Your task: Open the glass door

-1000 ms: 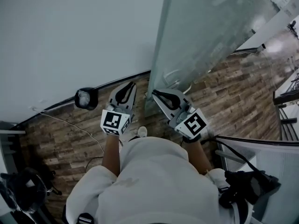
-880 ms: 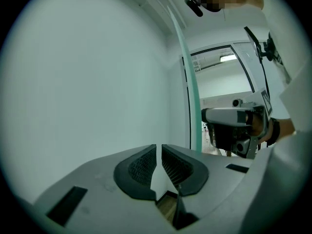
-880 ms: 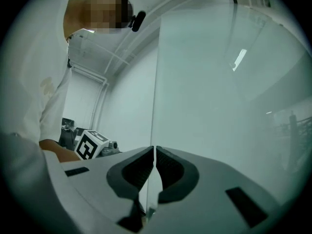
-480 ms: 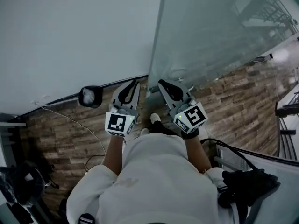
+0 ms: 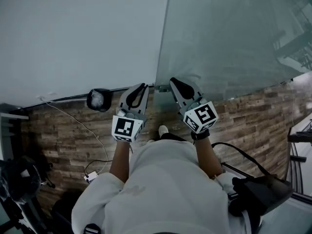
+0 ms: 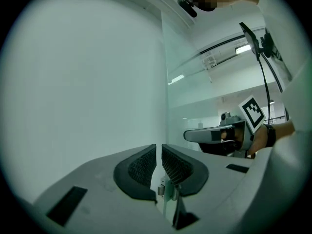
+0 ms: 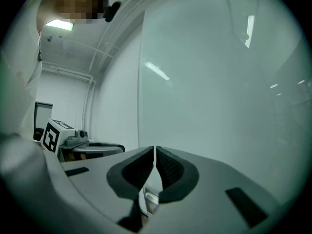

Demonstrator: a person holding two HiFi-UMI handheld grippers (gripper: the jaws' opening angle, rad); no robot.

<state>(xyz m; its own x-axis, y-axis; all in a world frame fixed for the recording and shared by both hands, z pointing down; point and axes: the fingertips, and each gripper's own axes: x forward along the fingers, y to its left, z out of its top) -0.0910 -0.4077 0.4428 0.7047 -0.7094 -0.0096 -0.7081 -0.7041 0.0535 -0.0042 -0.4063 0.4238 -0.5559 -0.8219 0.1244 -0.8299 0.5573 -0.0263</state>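
Note:
The glass door (image 5: pixel 229 38) fills the upper right of the head view, and its vertical edge meets the white wall (image 5: pixel 83 38). A small metal clamp (image 5: pixel 163 88) sits at the door's bottom corner. My left gripper (image 5: pixel 142 87) points level at the wall just left of that edge, jaws shut and empty. My right gripper (image 5: pixel 173 82) points at the glass just right of it, also shut and empty. In the left gripper view the gripper (image 6: pixel 159 147) faces the wall, with the door (image 6: pixel 195 82) on the right. The right gripper (image 7: pixel 155 150) faces the door (image 7: pixel 209 82).
A black round object (image 5: pixel 99 99) stands at the foot of the wall, left of my left gripper. A thin cable (image 5: pixel 85 128) runs over the wooden floor to a white plug (image 5: pixel 91 177). A black bag (image 5: pixel 258 194) hangs at my right, and dark equipment (image 5: pixel 19 179) stands at the left.
Both grippers have moved forward, closer to the wall and the door's bottom corner. Their jaws stay shut. The person's foot has stepped forward beneath them.

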